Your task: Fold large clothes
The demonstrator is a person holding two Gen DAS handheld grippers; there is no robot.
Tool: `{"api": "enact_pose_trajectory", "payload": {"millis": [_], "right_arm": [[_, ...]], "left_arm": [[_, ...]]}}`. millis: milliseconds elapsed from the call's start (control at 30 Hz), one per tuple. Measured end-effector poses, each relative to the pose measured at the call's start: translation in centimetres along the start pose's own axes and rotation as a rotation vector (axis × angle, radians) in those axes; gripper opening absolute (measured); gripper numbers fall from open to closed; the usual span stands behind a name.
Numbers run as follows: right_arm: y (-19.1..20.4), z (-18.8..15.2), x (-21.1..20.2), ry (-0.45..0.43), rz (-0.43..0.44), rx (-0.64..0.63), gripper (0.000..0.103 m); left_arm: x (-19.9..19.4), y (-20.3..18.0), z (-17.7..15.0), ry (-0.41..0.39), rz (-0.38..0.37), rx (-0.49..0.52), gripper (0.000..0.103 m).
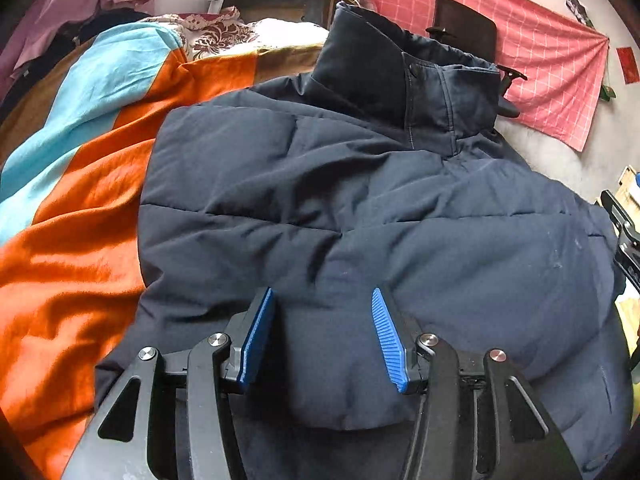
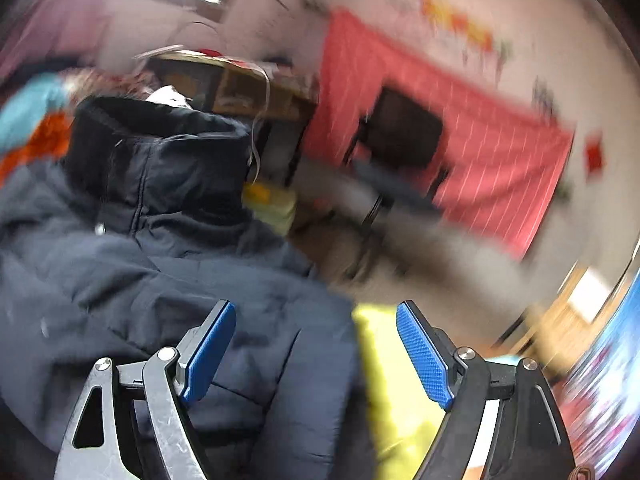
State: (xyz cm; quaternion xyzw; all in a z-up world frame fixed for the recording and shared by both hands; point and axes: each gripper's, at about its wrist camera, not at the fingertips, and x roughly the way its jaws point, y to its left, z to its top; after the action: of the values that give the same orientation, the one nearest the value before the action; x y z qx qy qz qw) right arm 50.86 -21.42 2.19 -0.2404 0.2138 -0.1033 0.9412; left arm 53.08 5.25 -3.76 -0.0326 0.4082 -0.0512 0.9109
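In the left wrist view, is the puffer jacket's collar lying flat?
No, the navy puffer jacket's collar stands upright above its quilted body.

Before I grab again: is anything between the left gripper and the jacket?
Nothing visible. The left gripper sits open directly over the jacket, blue pads apart with only jacket fabric showing between them.

Navy quilted jacket (image 1: 360, 208), orange-and-turquoise bedspread (image 1: 80, 208), pink checked wall cloth (image 1: 540, 60)

A pale wall (image 1: 568, 160) carries a pink checked cloth (image 1: 532, 60); a dark chair (image 1: 464, 28) stands before it, beside a wooden cabinet (image 1: 288, 2). Orange-and-blue bedding (image 1: 80, 208) lies sunlit.
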Motion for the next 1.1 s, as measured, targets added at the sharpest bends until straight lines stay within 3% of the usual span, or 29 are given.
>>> {"api": "enact_pose_trajectory", "payload": {"millis": [33,67,100,167,233,267,333,533,667,733,800,900,967,1100], "right_arm": [[0.5,0.0,-0.4,-0.038,-0.032,-0.035,0.081],[1.0,0.0,-0.8,-0.067,-0.012,-0.043,0.081],[1.4,0.3,-0.9,-0.073,0.062,-0.032,0.081],[2.1,0.4,0.1,-0.01,0.202,-0.009,0.081],[2.9,-0.2,1.9,0.081,0.298,0.021,0.074],[3.0,-0.5,2.9,0.117,0.329,0.042,0.069],[3.2,-1.2,5.3,0.206,0.39,0.102,0.068],[3.0,-2.3,8.7,0.308,0.492,0.176,0.069],[1.3,-1.8,9.0,0.36,0.544,0.232,0.07],[-0.4,-1.0,8.5,0.432,0.597,0.287,0.071],[-2.7,-0.2,8.2,0.516,0.622,0.382,0.071],[-5.4,0.8,8.5,0.662,0.652,0.538,0.079],[-6.8,1.5,8.4,0.712,0.661,0.638,0.08],[-7.6,4.0,9.6,0.824,0.662,0.758,0.092]], "left_arm": [[0.3,0.1,0.1,0.0,0.0,0.001,0.045],[0.3,0.2,0.1,0.002,-0.003,-0.001,0.046],[0.5,0.3,0.0,0.004,-0.004,-0.004,0.047],[1.0,0.5,0.1,0.01,-0.008,-0.012,0.05],[1.3,0.7,0.0,0.018,-0.014,-0.013,0.05],[1.4,0.7,0.0,0.025,-0.015,-0.009,0.05],[1.8,0.7,0.0,0.038,-0.011,0.003,0.05],[2.7,0.8,0.4,0.093,-0.003,0.016,0.05],[1.7,1.9,2.0,0.194,-0.078,0.009,0.05],[0.8,2.7,3.3,0.263,-0.149,0.013,0.051],[0.4,3.0,4.8,0.361,-0.187,0.046,0.06],[-0.3,3.5,7.5,0.486,-0.185,0.08,0.061],[-0.6,3.8,9.7,0.539,-0.163,0.08,0.063],[0.1,4.3,14.8,0.621,-0.097,-0.001,0.067]]}}
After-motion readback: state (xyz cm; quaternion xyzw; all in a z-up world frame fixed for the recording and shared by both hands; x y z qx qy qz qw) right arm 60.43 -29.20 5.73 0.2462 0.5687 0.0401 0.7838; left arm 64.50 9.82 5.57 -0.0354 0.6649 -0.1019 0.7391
